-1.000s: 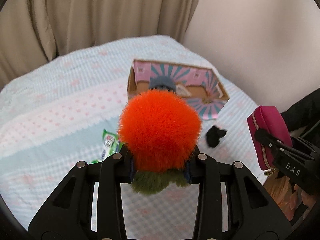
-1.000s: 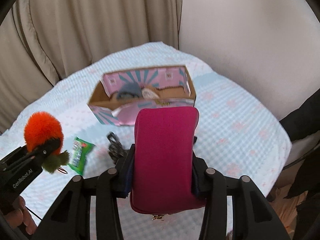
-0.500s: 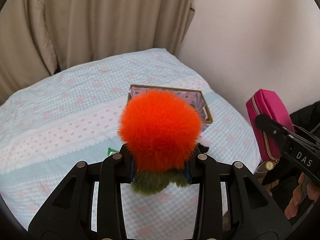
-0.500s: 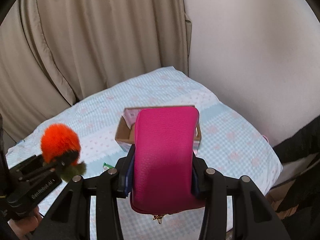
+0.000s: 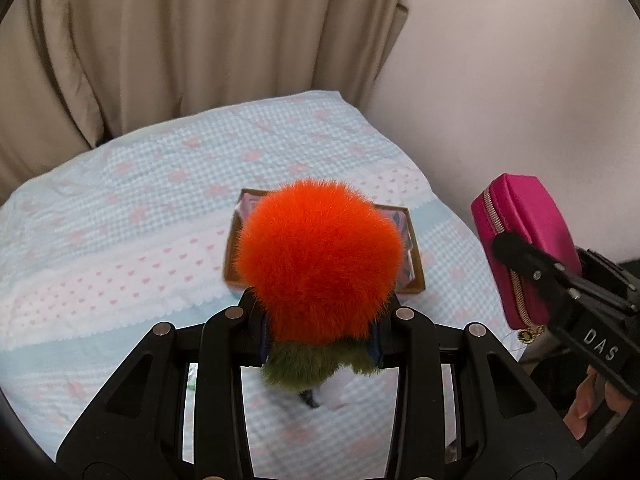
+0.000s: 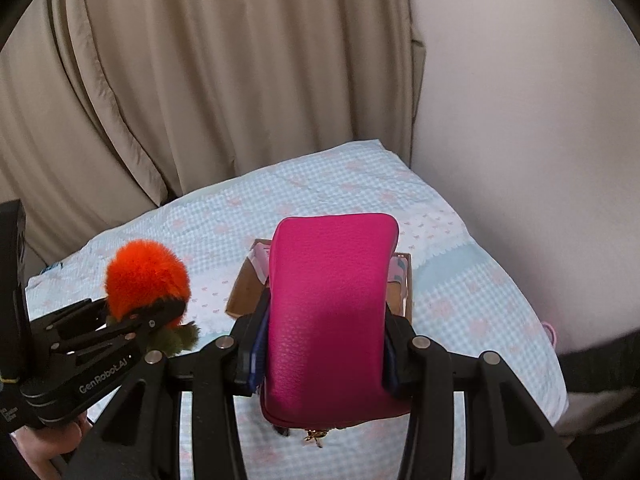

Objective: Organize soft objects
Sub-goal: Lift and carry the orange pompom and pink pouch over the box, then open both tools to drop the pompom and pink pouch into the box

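My left gripper [image 5: 318, 334] is shut on a fluffy orange pompom with a green base [image 5: 318, 256], held high above the bed; it also shows in the right wrist view [image 6: 146, 280]. My right gripper [image 6: 320, 356] is shut on a magenta zip pouch [image 6: 330, 312], which shows at the right of the left wrist view [image 5: 528, 240]. A cardboard box with a pink patterned lining [image 5: 410, 264] lies open on the bed below, mostly hidden by both held things; one edge shows in the right wrist view [image 6: 244, 292].
The bed has a pale blue and pink checked cover [image 5: 140, 208]. Beige curtains [image 6: 200, 80] hang behind it and a plain wall [image 6: 520, 100] stands to the right. A green packet edge [image 5: 193, 376] shows between my left fingers.
Both grippers have risen well above the bed with their loads. The box now looks smaller and farther below, and the black object and green packet have dropped almost out of sight.
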{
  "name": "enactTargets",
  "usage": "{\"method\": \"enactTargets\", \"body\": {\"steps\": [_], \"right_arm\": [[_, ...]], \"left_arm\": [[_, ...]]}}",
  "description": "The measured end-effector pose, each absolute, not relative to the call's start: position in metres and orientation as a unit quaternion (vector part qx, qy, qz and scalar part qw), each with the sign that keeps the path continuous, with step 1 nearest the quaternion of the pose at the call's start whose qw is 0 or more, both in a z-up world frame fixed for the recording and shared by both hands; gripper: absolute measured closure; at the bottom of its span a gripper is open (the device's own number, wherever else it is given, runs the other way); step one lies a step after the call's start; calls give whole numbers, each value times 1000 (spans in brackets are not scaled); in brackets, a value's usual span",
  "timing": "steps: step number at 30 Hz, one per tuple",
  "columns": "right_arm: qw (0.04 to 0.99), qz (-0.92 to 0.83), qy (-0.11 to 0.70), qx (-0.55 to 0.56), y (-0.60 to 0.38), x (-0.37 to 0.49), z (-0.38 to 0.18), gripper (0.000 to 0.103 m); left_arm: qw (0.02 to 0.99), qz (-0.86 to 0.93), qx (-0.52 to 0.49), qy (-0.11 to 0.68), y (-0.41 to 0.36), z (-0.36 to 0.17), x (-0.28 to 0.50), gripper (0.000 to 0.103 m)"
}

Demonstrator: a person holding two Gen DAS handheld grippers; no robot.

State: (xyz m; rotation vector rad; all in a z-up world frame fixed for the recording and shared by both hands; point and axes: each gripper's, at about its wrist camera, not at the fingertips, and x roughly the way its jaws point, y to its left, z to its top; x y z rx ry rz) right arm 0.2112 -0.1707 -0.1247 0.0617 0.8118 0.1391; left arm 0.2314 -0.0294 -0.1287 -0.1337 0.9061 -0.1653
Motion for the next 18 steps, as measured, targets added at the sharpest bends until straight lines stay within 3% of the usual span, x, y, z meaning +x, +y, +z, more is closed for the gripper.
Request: {"method": "enactTargets", "body": {"steps": [18], "right_arm": [[851,164,499,13,-228,367,-257,62]], "left_arm": [[841,-11,-56,538,-88,-262,407,71]]}}
